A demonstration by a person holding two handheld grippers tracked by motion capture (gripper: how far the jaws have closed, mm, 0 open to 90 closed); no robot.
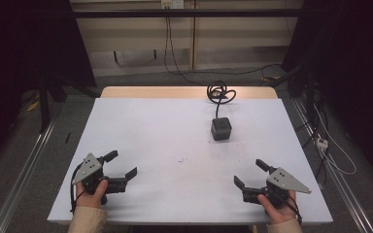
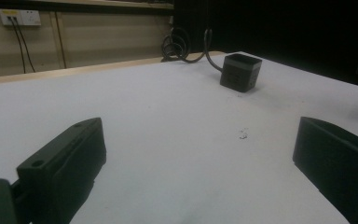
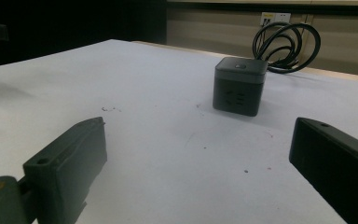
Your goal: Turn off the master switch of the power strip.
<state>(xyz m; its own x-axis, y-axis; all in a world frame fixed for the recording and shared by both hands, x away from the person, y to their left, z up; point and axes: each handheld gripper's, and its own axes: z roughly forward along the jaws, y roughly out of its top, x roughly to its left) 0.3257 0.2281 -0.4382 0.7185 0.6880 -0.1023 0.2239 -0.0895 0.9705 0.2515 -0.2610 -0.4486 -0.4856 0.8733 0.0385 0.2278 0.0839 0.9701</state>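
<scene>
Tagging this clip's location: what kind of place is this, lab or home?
Most likely a lab data-collection rig, not a home: a bare white table ringed by dark curtains, metal floor rails, a wall outlet with hanging cords, and one black cube power socket as the prop.

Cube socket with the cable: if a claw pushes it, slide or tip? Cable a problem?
The cube is squat with flat faces, so it probably slides rather than tips or rolls. Its smooth sides may slip in a grip. The coiled cable looks stiff and would likely drag or tug it back.
</scene>
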